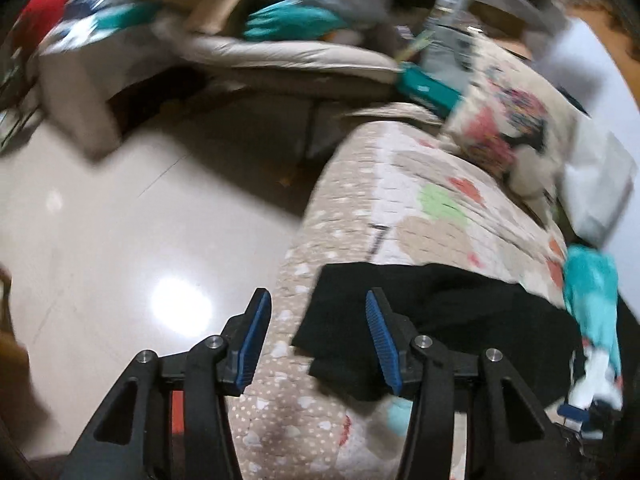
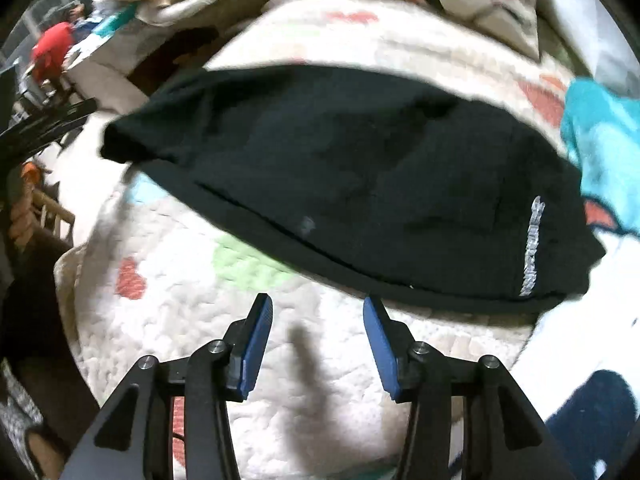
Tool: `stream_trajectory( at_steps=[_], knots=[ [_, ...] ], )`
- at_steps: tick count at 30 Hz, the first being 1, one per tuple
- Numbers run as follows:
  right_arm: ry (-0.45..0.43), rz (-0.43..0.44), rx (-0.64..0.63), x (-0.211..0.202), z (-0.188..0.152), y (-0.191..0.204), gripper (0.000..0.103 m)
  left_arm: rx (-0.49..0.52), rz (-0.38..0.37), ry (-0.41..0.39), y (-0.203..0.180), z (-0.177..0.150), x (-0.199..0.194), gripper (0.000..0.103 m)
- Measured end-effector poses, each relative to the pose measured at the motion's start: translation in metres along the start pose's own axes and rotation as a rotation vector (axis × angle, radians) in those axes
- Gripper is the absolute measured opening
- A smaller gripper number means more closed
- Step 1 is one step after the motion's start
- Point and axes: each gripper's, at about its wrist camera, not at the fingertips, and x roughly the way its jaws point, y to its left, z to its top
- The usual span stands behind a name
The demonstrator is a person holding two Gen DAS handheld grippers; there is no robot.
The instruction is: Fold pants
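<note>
The black pants [image 2: 340, 184] lie folded on the quilted bed [image 2: 200, 340] (both views blurred). Left claw [image 1: 316, 340] and right claw [image 2: 318, 344] are spread, pinching nothing; likely between folds, next regrasping an edge

Matt black cloth pants [image 2: 340, 168] lie on a quilted bedspread [image 2: 224, 320].

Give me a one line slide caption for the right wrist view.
Open right gripper hovers over the quilt, just short of the folded black pants.
</note>
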Motion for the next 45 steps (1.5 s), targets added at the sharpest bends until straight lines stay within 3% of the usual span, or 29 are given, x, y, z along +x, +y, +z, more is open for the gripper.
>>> stream_trajectory(
  at_steps=[4, 8, 10, 12, 14, 19, 24, 27, 30, 31, 32, 34, 42, 45],
  knots=[
    [-0.086, -0.018, 0.0, -0.004, 0.032, 0.011, 0.051, -0.042, 0.023, 0.092, 0.003, -0.006, 0.023, 0.048],
    [-0.102, -0.008, 0.009, 0.028, 0.061, 0.025, 0.051, -0.078, 0.074, 0.056, 0.013, -0.003, 0.017, 0.048],
    [-0.041, 0.013, 0.009, 0.053, 0.067, 0.032, 0.051, -0.133, 0.11, 0.001, 0.024, 0.003, 0.005, 0.048],
    [0.082, 0.008, -0.016, 0.081, 0.063, 0.041, 0.052, -0.195, 0.114, -0.032, 0.037, 0.009, -0.004, 0.048],
    [0.078, -0.045, -0.109, 0.08, 0.061, 0.059, 0.053, -0.249, 0.103, -0.048, 0.047, 0.011, -0.011, 0.049],
    [-0.035, 0.044, -0.287, 0.056, 0.092, 0.115, 0.051, -0.338, 0.05, -0.061, 0.058, 0.016, -0.019, 0.05],
    [-0.103, 0.1, -0.501, 0.071, 0.156, 0.191, 0.051, -0.351, 0.05, -0.059, 0.061, 0.016, -0.02, 0.05],
    [-0.051, 0.148, -0.577, 0.094, 0.177, 0.222, 0.051, -0.373, 0.044, -0.044, 0.066, 0.016, -0.018, 0.05],
    [0.025, 0.107, -0.661, 0.125, 0.18, 0.24, 0.051, -0.419, 0.017, -0.016, 0.074, 0.015, -0.014, 0.05],
    [0.053, 0.085, -0.691, 0.135, 0.178, 0.244, 0.04, -0.433, 0.008, -0.011, 0.077, 0.016, -0.014, 0.05],
    [0.089, 0.07, -0.713, 0.144, 0.175, 0.24, 0.009, -0.443, 0.001, -0.008, 0.078, 0.016, -0.014, 0.05],
    [0.108, 0.048, -0.713, 0.152, 0.175, 0.238, 0.01, -0.468, -0.018, -0.011, 0.083, 0.016, -0.016, 0.05],
    [0.003, 0.067, -0.532, 0.162, 0.218, 0.245, 0.01, -0.447, 0.003, -0.044, 0.079, 0.019, -0.02, 0.05],
    [0.013, 0.106, -0.436, 0.171, 0.229, 0.241, 0.019, -0.433, 0.017, -0.029, 0.078, 0.018, -0.016, 0.05]
  ],
)
